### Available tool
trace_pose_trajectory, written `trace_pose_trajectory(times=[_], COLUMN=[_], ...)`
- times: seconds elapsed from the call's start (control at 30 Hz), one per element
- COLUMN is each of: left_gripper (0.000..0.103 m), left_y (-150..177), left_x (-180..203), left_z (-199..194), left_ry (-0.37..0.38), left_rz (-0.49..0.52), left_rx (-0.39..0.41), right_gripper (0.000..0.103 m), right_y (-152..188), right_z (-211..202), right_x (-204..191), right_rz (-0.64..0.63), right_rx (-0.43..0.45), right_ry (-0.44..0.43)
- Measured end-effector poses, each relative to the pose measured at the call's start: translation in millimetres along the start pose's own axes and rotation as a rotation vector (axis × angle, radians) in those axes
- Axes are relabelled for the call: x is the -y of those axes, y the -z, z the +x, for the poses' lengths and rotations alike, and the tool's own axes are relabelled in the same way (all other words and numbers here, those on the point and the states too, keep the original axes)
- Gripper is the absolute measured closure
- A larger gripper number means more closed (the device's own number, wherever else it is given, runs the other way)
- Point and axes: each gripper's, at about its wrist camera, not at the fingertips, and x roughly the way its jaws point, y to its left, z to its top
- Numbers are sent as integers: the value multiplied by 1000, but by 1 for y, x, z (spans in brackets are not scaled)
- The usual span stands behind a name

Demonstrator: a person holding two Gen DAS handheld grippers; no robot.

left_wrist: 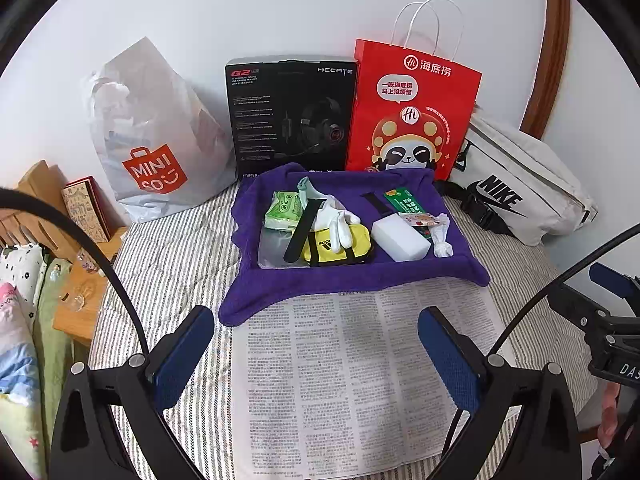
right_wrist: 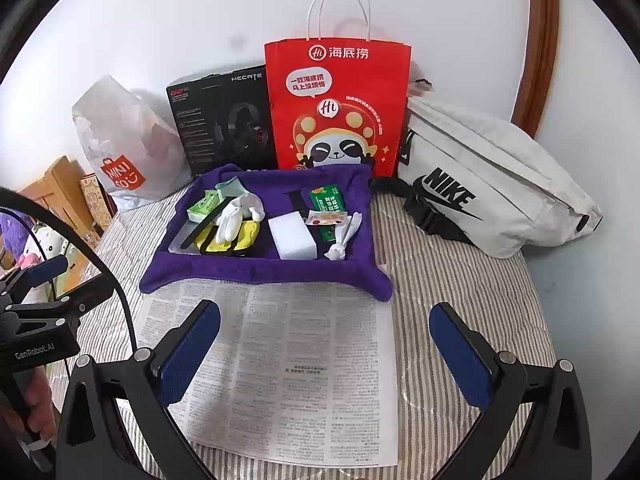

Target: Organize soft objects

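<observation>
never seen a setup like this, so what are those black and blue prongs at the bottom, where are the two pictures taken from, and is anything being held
The prongs are the fingers of two hand-held grasping tools; a person carries one in each hand. Each picture comes from a camera on one tool, looking forward along its fingers: the left tool and the right tool. Both are open and hold nothing. Below them a printed newspaper sheet lies on a striped bedcover. Beyond it, a purple cloth tray holds small items, including a white rectangular sponge block.
</observation>
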Motion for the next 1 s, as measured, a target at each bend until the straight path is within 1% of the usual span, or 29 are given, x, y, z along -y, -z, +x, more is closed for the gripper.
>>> trace_pose_trajectory(times=[1.0], left_gripper=[0], left_y=[4], left_x=[-2], left_z=[-2], left_ry=[-5], left_rz=[-10], left_rx=[-12], right_gripper=[0], right_y=[1], right_z=[-3], right_x=[-7], right_rz=[-8], right_rx=[1], right_ry=[-3])
